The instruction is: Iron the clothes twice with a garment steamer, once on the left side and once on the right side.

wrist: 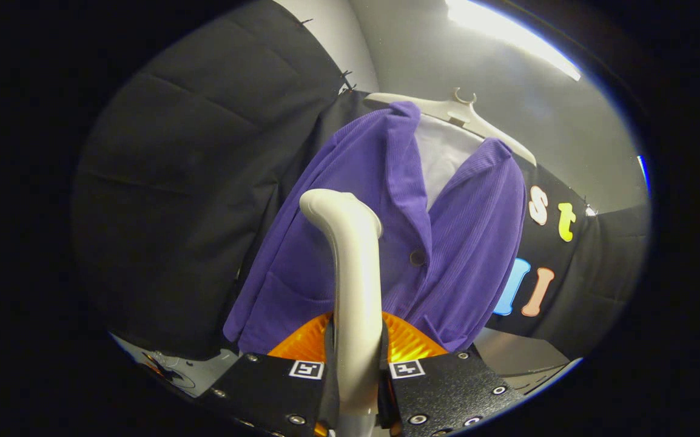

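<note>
The purple jacket hangs on a white hanger against the booth's black wall, just beyond the head of the white steamer, with a white shirt showing inside its collar. The gripper is clamped on the steamer's handle, both fingers pressing its sides.

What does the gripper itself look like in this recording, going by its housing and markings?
The gripper shows two flat, angular plates with a matte finish, one per finger, studded with round silver screw heads. Each plate carries a small square black-and-white fiducial tag near its inner top corner. A ribbed, translucent orange piece sits behind the plates. No cables are visible.
</note>
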Motion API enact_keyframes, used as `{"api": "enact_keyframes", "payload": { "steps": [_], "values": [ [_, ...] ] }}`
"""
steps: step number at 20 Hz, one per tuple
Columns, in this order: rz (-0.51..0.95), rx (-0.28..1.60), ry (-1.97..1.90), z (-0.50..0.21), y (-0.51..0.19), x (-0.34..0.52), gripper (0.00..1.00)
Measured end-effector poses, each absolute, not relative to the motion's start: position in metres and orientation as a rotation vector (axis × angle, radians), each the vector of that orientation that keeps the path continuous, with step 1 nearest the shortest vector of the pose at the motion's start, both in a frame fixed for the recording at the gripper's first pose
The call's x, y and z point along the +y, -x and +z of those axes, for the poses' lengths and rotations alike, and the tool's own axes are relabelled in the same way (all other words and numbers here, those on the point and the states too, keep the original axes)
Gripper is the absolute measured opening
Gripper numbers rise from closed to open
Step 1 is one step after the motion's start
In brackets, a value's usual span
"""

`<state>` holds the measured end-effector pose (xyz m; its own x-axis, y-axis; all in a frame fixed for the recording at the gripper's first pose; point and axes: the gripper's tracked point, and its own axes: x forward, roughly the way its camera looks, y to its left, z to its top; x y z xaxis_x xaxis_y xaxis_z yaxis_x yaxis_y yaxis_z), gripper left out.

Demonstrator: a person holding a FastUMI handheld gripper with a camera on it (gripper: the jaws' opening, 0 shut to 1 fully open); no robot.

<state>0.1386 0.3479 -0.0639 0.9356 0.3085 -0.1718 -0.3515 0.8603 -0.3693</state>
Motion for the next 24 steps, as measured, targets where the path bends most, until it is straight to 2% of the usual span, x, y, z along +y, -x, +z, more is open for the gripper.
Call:
{"api": "enact_keyframes", "payload": {
  "steps": [13, 18, 24],
  "values": [
    [0.4, 0.275, 0.475, -0.166, -0.101, 0.326, 0.25],
    [0.441, 0.401, 0.488, -0.223, -0.066, 0.312, 0.25],
    [0.426, 0.505, 0.369, -0.232, -0.039, 0.274, 0.25]
  ]
}}
